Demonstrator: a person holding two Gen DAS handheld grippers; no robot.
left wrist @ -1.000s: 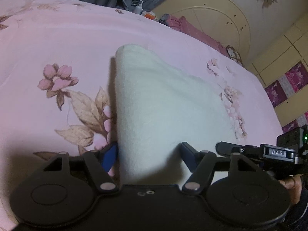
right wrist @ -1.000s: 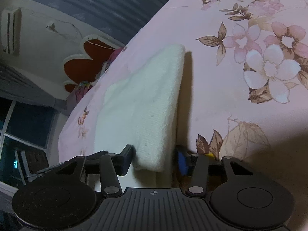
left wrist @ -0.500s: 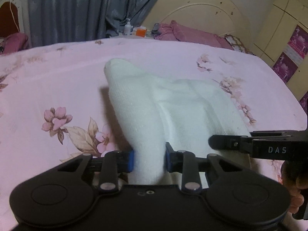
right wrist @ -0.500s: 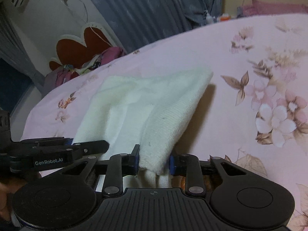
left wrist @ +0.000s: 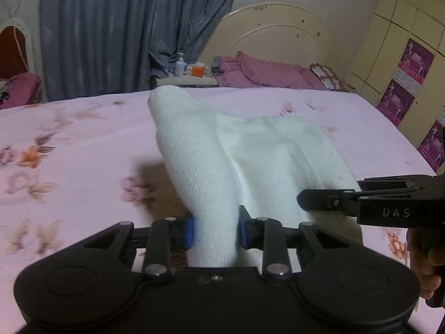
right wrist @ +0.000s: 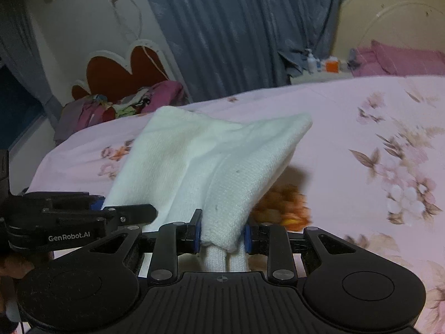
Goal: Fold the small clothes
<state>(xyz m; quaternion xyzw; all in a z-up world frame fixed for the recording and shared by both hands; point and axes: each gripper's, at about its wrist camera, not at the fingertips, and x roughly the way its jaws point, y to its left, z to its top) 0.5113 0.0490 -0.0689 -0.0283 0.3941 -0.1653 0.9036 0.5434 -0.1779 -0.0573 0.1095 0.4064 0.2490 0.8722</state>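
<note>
A white knitted garment [left wrist: 258,153] hangs lifted above the pink floral bedsheet [left wrist: 72,150], held by its two near corners. My left gripper [left wrist: 214,229] is shut on the left corner, with the blue pads pressing a thick fold. My right gripper [right wrist: 222,235] is shut on the right corner of the white garment [right wrist: 200,156]. In the left wrist view the right gripper [left wrist: 306,201] reaches in from the right beside the cloth. In the right wrist view the left gripper [right wrist: 97,206] comes in from the left. The cloth's far edge stands tented off the sheet.
A cream headboard [left wrist: 278,36] and purple bedding [left wrist: 267,72] lie at the far end of the bed. Bottles on a small stand [left wrist: 189,69] sit before blue curtains [left wrist: 125,27]. A pile of clothes [right wrist: 122,105] lies off the bed's left side.
Both grippers closed on the garment's near corners, then rose with it. The cloth went from lying flat on the sheet to hanging tented in the air.
</note>
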